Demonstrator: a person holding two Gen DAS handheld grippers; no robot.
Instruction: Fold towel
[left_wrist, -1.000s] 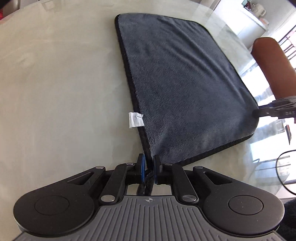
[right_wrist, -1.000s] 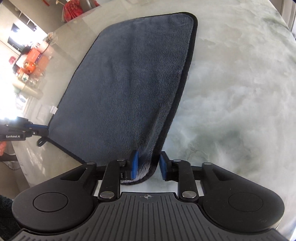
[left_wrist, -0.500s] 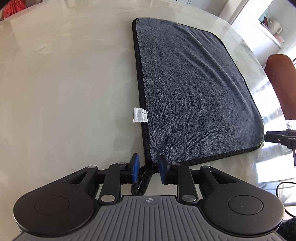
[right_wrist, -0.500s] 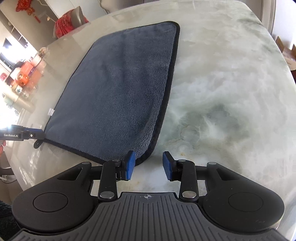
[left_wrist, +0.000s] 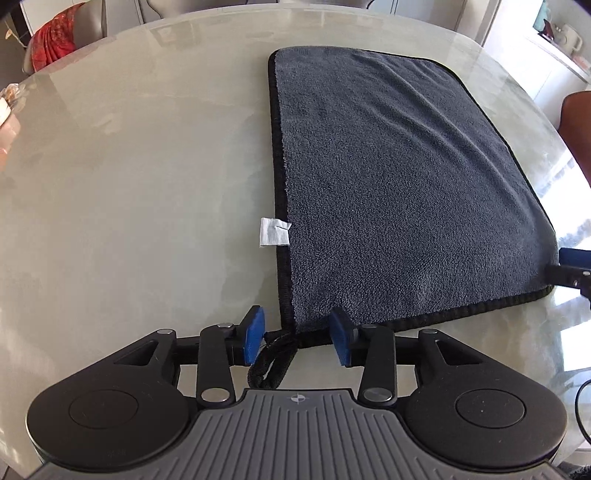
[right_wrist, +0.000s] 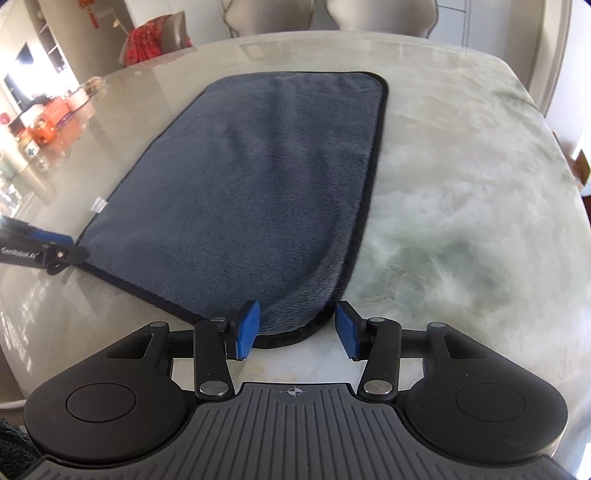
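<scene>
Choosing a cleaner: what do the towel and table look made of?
Towel: looks like plush microfibre, matte grey fuzzy pile, with black stitched edging and a white tag. Table: looks like polished marble or a stone lookalike, with cloudy green-grey veining and glossy reflections.

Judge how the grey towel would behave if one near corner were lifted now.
The towel looks plush and shows soft ripples, so it would probably drape limply. On the glossy table it may slide rather than stay put.
</scene>
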